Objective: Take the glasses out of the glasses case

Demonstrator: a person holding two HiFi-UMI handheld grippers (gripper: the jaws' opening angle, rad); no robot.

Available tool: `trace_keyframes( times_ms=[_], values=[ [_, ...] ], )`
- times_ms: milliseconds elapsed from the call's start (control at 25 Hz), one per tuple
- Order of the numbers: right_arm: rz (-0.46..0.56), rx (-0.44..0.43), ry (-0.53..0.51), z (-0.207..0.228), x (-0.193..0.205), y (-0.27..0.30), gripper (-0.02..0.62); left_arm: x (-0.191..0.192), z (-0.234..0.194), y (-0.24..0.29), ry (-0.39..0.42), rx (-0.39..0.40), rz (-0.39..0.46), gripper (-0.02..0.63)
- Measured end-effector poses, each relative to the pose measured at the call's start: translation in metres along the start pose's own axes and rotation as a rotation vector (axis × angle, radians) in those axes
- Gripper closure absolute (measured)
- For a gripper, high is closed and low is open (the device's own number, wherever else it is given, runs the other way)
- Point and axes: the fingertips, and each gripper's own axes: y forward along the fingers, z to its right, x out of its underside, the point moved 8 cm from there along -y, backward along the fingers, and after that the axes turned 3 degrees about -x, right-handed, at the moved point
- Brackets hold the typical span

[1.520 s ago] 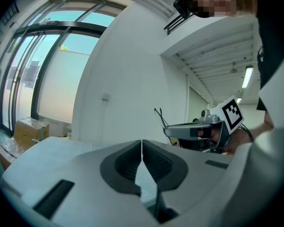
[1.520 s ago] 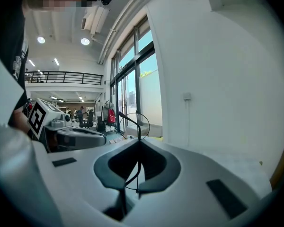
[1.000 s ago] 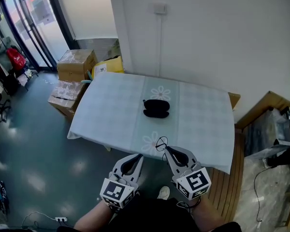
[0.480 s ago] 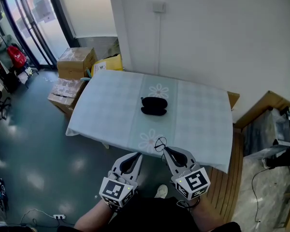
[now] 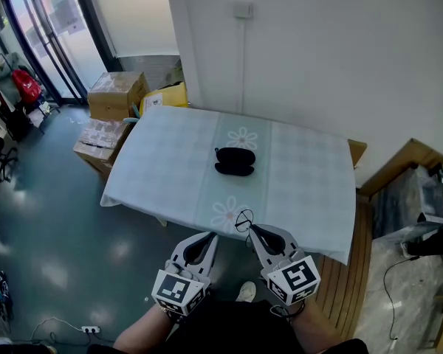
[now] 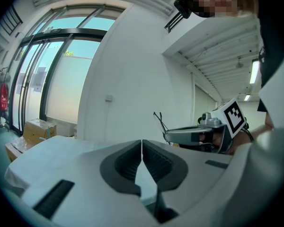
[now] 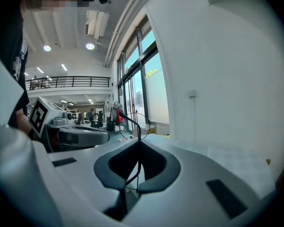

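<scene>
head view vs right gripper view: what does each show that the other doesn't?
Only the head view: the black glasses case lying mid-table, apart from both claws, and the right gripper's marker cube. Only the right gripper view: the right claw seen close, jaws closed on a thin part of the glasses, plus a railed balcony behind. Both: the glasses at the right claw's tip, the left claw beside it, and the table.

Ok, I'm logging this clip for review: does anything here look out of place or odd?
Nothing looks spilled or damaged. The one oddity: the thin-framed glasses are pinched in the right gripper by the near edge of the table, while the black case lies alone mid-table.
</scene>
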Motion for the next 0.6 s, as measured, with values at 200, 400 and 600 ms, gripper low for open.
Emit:
trace_keyframes(
  times_ms=[200,400,600],
  values=[
    [-0.001,-0.005,0.0,0.0006,0.0002,0.0,0.571,-0.0009,0.0004,0.0002,-0.007,-0.005,-0.003,0.575],
    [-0.001,-0.006,-0.002,0.0016,-0.0007,0.0015,0.571,-0.001,0.0002,0.0012,-0.005,-0.005,-0.002,0.575],
    [0.001,-0.008,-0.003,0.002,-0.0004,0.0003,0.571,-0.0005,0.0021,0.0014,-0.002,-0.003,-0.003,0.575]
  ],
)
